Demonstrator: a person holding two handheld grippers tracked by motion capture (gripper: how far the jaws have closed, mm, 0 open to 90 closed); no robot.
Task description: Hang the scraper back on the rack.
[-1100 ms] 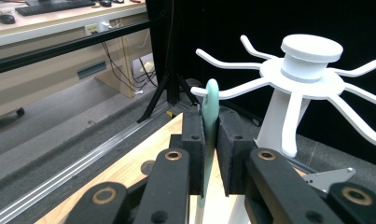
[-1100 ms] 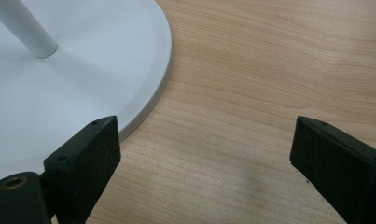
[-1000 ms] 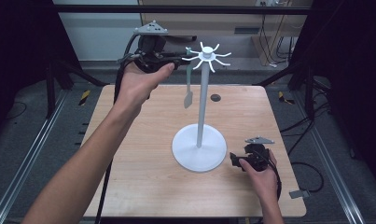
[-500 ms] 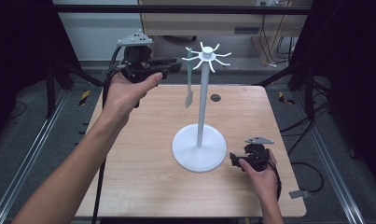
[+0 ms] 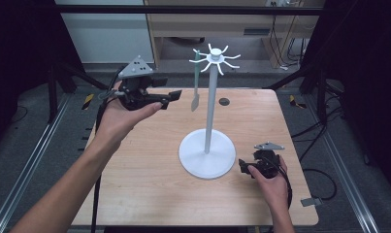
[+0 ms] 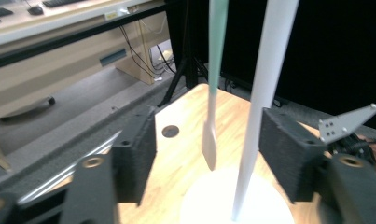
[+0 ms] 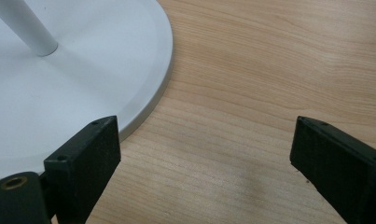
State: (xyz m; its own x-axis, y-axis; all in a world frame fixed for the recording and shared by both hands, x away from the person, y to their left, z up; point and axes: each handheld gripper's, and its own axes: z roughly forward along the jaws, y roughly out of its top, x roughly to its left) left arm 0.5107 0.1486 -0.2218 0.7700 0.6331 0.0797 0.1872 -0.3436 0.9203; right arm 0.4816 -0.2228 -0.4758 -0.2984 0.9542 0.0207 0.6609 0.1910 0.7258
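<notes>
The left tongs [image 5: 176,98] now hang lower and farther from the white stand [image 5: 207,154] than a second ago, off to the left of the pale green spatula [image 5: 196,80], which hangs from one of the hooks at the stand's top. Their jaws have just been opening and stand apart, with nothing pressed between the pads [image 6: 138,156]; in the left gripper view the spatula [image 6: 212,84] and the pole sit in the gap farther off, untouched. I judge that the spatula has been hung and let go, so this hanging step looks done and the hand is backing off.

On the right, the right tongs [image 5: 245,167] rest low on the table [image 5: 135,184] just beside the stand's round base, jaws wide apart over bare wood [image 7: 251,93] with nothing in them.

The hook and the spatula's top are cut off in the left gripper view, and in the high view they are too small to tell how firmly it sits.
</notes>
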